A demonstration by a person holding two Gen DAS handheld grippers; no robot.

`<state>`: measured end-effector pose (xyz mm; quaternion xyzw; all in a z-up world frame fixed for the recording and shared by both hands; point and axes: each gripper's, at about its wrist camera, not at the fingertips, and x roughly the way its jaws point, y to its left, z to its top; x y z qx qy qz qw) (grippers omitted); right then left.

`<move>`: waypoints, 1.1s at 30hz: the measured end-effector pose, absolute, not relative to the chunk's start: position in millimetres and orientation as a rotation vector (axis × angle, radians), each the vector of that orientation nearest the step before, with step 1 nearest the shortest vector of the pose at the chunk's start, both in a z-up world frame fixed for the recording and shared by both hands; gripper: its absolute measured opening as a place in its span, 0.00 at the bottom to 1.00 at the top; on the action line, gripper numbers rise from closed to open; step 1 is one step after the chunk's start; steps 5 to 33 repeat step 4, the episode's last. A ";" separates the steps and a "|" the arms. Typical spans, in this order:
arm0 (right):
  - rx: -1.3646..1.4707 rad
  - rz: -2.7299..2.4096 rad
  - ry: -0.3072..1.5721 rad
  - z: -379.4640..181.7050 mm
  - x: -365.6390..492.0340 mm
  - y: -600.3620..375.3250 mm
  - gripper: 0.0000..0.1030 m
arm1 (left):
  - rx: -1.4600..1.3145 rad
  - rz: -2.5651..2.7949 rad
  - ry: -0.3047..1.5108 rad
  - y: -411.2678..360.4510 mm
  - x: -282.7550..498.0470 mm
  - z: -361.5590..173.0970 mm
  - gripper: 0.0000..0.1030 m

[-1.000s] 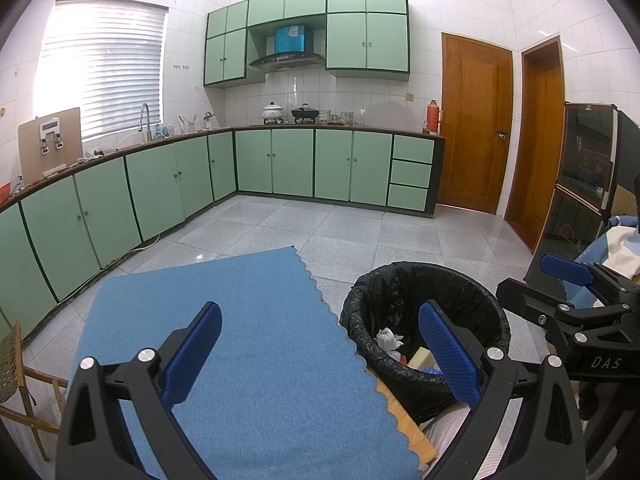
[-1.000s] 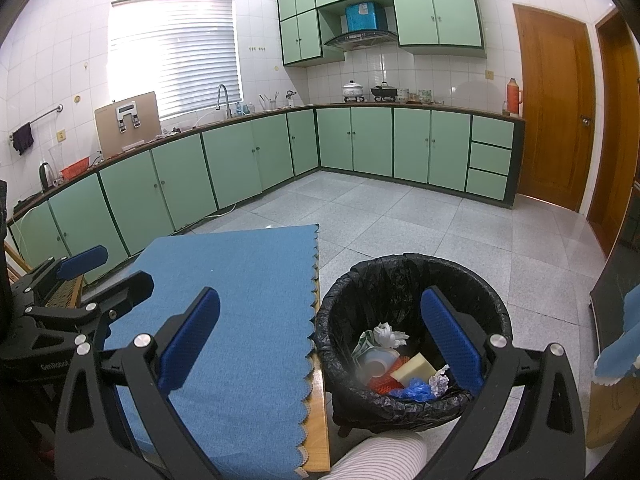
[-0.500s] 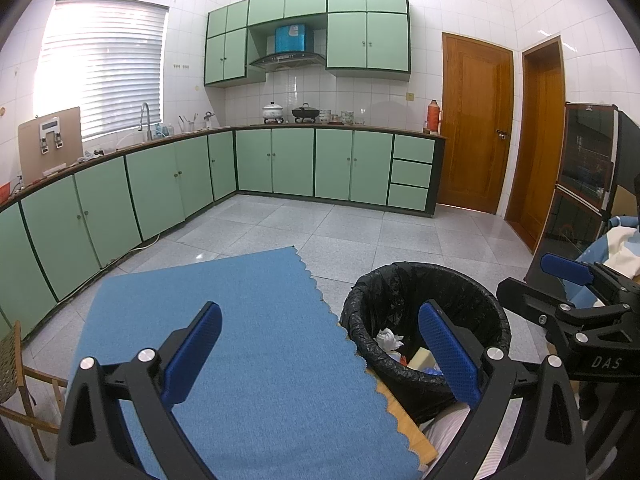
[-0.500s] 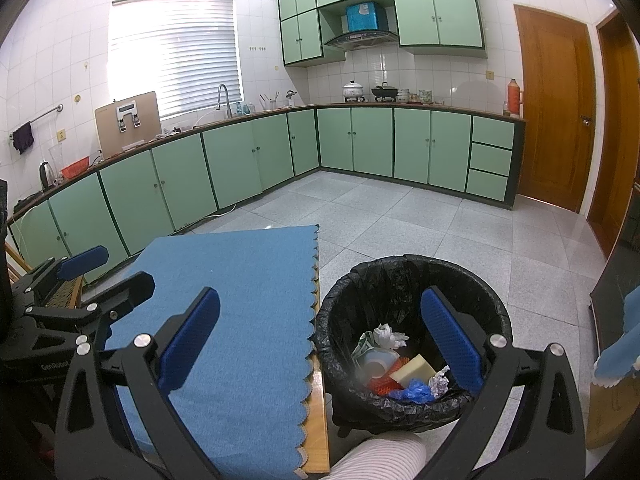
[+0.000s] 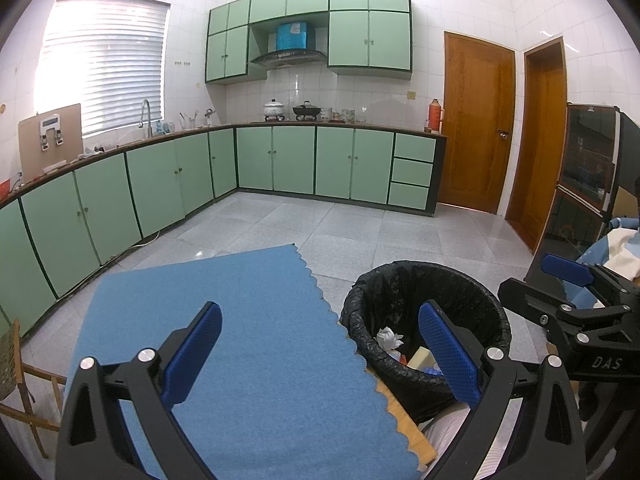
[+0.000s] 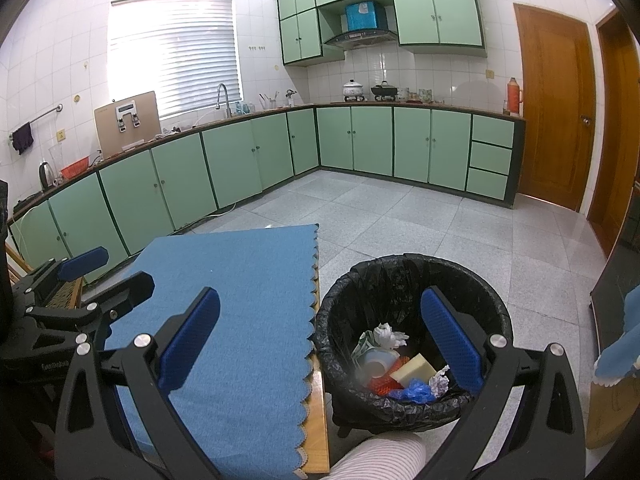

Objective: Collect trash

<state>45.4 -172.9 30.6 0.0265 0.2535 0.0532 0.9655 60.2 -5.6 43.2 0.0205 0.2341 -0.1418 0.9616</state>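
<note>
Beside the bench [image 6: 318, 400], just off its right edge, a bin [image 6: 416, 272] lined with a black bag is standing on the floor, placed where items can be dropped in without a long carry. The trash [image 6: 400, 364] is lying at the bottom of the bin: crumpled paper, a pale sponge-like block, a white cup, a red piece and a blue wrapper. A blue cloth [image 6: 240, 320] is covering the bench; no loose item is showing on it in either view, which suggests the collecting is at or near its end.

The right claw [image 6: 320, 340] is hovering above the bench edge and the bin mouth, jaws spread wide and carrying nothing; one finger is standing over the cloth, the other over the bin, a pose fitting a release point. The left claw [image 5: 320, 354] is being held over the cloth, likewise spread wide and gripping nothing, its right finger overlapping the bin in view. Each claw is appearing at the edge of the other's camera, showing the two held side by side and apart.

A striped sleeve or knee, which one is unclear, is showing below the bin.
</note>
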 end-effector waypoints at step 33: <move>0.054 0.109 0.515 30.1 47.6 -173.7 0.95 | 0.041 -0.284 0.475 -5.8 59.3 41.5 0.94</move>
